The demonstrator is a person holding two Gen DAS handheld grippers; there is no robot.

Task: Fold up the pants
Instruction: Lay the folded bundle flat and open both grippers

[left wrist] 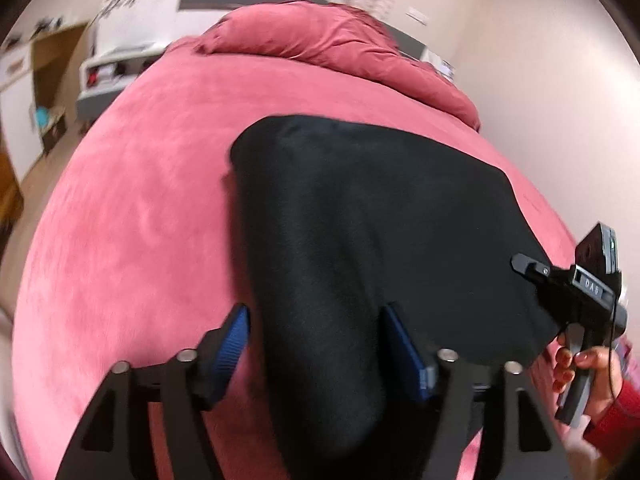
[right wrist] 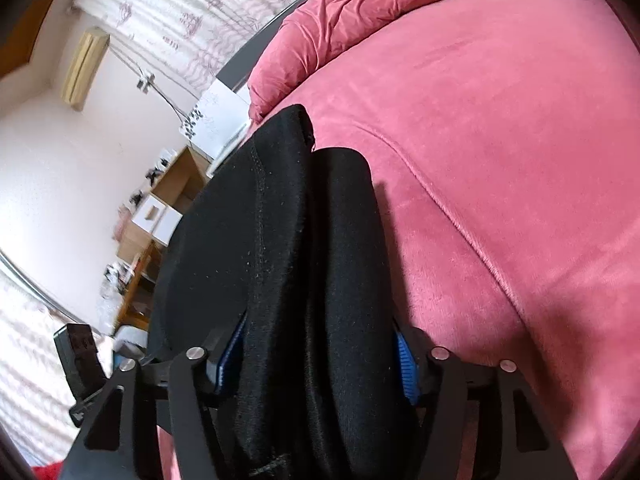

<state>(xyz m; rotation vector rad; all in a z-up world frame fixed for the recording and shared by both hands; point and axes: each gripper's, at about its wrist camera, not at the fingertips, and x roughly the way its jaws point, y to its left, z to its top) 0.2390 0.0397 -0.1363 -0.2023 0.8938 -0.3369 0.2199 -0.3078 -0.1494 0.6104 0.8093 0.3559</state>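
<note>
Black fabric pants (left wrist: 380, 220) lie folded on a bed covered with a plush pink blanket (left wrist: 132, 220), their far edge stopping short of the crumpled pink duvet (left wrist: 332, 44) heaped toward the head of that bed.

From the left wrist, the left gripper (left wrist: 320, 344) stands over the near end of the pants with its jaws apart; the blue ribbed pads (left wrist: 234, 340) flank a raised fold of cloth, and a strip of pink blanket shows between the left pad and the fabric, so the pads do not press on it.

At the pants' right-hand edge sits the right gripper (left wrist: 532, 272), a black tool with a grey handle held by a hand (left wrist: 588, 376) in a red sleeve.

From the right wrist, the right gripper (right wrist: 320, 356) has two thick rolls of the pants (right wrist: 280, 240) filling the space between its blue pads (right wrist: 406, 368); whether the pads squeeze the cloth or merely bracket it cannot be told.

Beyond the bed, patterned white curtains (right wrist: 192, 12) and wooden shelving (right wrist: 176, 184) line the pale wall.
</note>
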